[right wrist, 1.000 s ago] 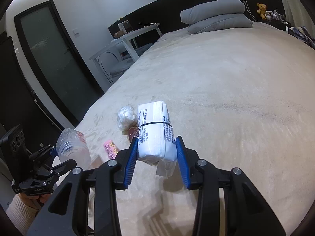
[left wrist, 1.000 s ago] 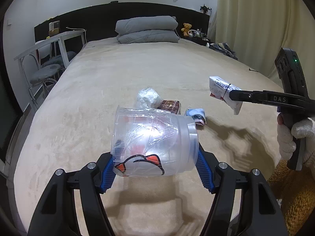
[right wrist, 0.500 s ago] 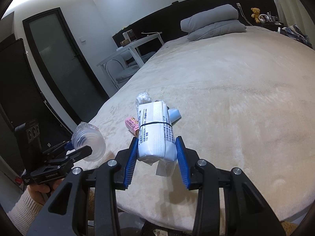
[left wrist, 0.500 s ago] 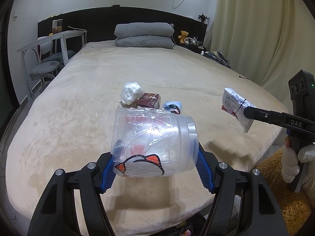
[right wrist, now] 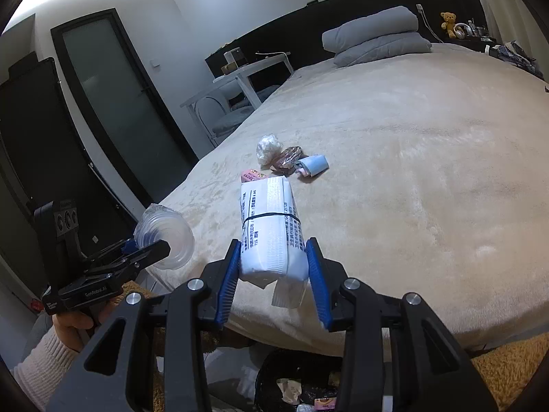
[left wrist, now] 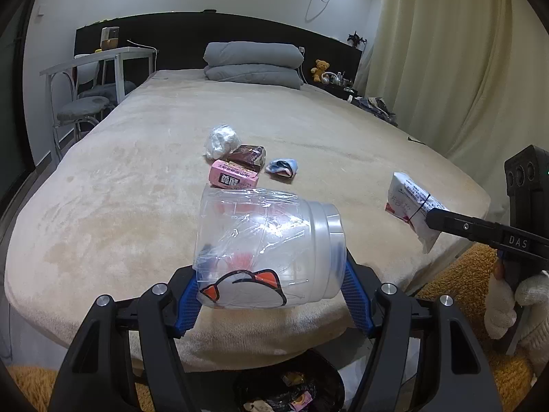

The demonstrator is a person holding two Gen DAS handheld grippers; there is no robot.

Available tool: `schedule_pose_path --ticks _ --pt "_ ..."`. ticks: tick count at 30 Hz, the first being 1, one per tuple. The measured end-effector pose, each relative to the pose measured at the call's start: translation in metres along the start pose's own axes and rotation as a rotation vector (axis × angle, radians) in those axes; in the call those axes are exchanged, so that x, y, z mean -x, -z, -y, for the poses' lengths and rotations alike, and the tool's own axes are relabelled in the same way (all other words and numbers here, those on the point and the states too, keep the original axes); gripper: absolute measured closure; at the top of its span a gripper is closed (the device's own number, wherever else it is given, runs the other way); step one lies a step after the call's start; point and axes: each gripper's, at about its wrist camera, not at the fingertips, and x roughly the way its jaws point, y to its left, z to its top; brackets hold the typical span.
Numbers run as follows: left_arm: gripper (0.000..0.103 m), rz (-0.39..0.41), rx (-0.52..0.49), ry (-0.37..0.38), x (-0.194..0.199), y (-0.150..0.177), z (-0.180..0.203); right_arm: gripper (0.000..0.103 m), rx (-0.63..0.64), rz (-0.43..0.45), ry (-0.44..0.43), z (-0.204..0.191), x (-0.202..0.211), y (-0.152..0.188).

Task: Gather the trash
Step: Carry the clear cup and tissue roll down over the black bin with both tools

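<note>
My left gripper (left wrist: 271, 295) is shut on a clear plastic jar (left wrist: 267, 247) with a cat-face sticker, held on its side over the bed's foot edge; the jar also shows in the right wrist view (right wrist: 164, 237). My right gripper (right wrist: 272, 274) is shut on a white tissue pack (right wrist: 271, 230) with a black band, also over the foot edge; the pack shows in the left wrist view (left wrist: 411, 206). A black-lined trash bin (left wrist: 291, 384) with wrappers stands on the floor below both grippers, seen too in the right wrist view (right wrist: 298, 381).
On the beige bed (left wrist: 137, 178) lie a crumpled clear bag (left wrist: 221, 140), a brown packet (left wrist: 248, 156), a pink box (left wrist: 233, 178) and a blue wrapper (left wrist: 283, 168). Grey pillows (left wrist: 252, 65) lie at the head. A white desk and chair (left wrist: 89, 99) stand left. Curtains hang right.
Both grippers have pulled back from over the bed to its foot edge, carrying the jar and the tissue pack. The trash bin has come into view below.
</note>
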Motion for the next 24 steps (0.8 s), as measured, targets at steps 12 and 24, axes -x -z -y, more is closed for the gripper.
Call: schedule_pose_path --ticks 12,24 --pt "0.035 -0.013 0.004 0.033 0.019 0.027 0.019 0.063 0.018 -0.031 -0.026 -0.010 0.019 0.028" --pt "0.035 -0.046 0.035 0.063 0.034 0.049 0.031 0.063 0.045 -0.075 -0.073 -0.028 0.035 0.053"
